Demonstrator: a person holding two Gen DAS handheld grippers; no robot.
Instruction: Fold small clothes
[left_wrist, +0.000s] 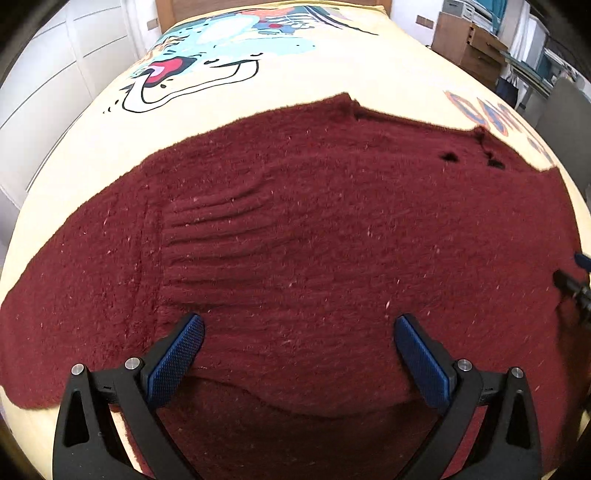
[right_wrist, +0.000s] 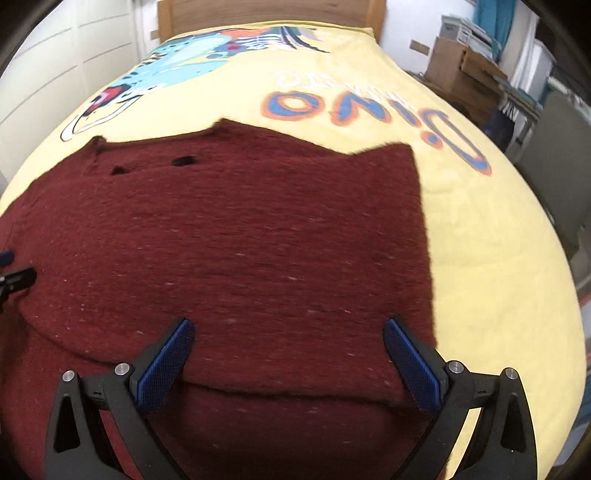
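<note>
The left gripper (left_wrist: 299, 354) stands spread wide, its blue pads (left_wrist: 177, 358) apart with nothing clamped between them, poised over the near folded edge of the dark red knitted sweater (left_wrist: 314, 221). The right gripper (right_wrist: 288, 362) is likewise released, jaws at their widest, hanging over the same folded hem near the sweater's right side; whether either touches the knit cannot be told. The sweater lies flat, partly folded, on a pale yellow bedspread (right_wrist: 498, 277) printed with a cartoon dinosaur (left_wrist: 207, 55) and blue lettering (right_wrist: 369, 107). Cardboard boxes (right_wrist: 461, 70) stand beyond the bed's right side
</note>
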